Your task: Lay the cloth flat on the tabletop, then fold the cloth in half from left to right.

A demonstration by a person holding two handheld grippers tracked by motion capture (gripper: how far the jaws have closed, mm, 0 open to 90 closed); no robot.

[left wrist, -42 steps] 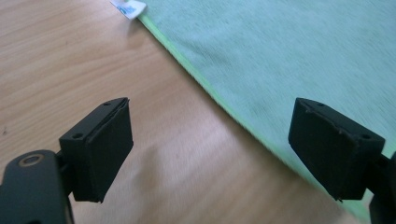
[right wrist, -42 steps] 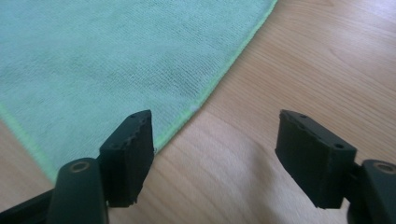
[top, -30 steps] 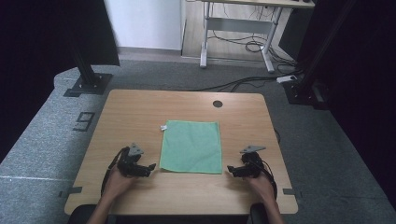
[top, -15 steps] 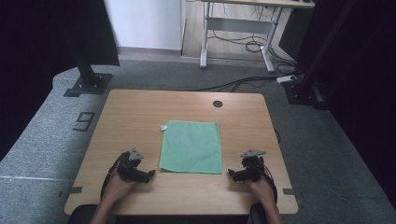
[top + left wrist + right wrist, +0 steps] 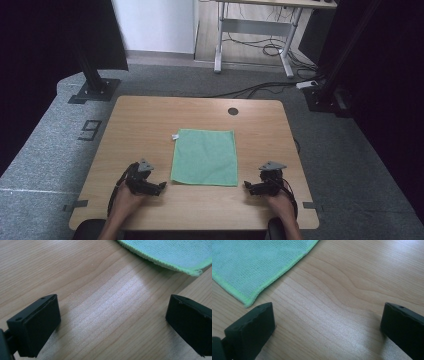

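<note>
A green cloth (image 5: 205, 157) lies flat in the middle of the wooden table (image 5: 150, 120), with a small white tag (image 5: 175, 136) at its far left corner. My left gripper (image 5: 159, 188) rests on the table just left of the cloth's near left corner. Its jaws have just been opening and stand wide with only bare wood between them (image 5: 112, 307); the cloth's corner (image 5: 175, 252) lies just beyond them. My right gripper (image 5: 248, 187) rests just right of the near right corner. It has also just been opening and holds nothing (image 5: 329, 317), with the cloth's edge (image 5: 257, 262) ahead to its left.
A round cable hole (image 5: 233, 111) sits near the table's far edge. Black stand bases (image 5: 92, 90) and cables (image 5: 260, 90) lie on the grey floor beyond the table. A desk frame (image 5: 250, 30) stands farther back.
Both grippers have drawn back a little toward the near edge of the table. The cloth has not moved.
</note>
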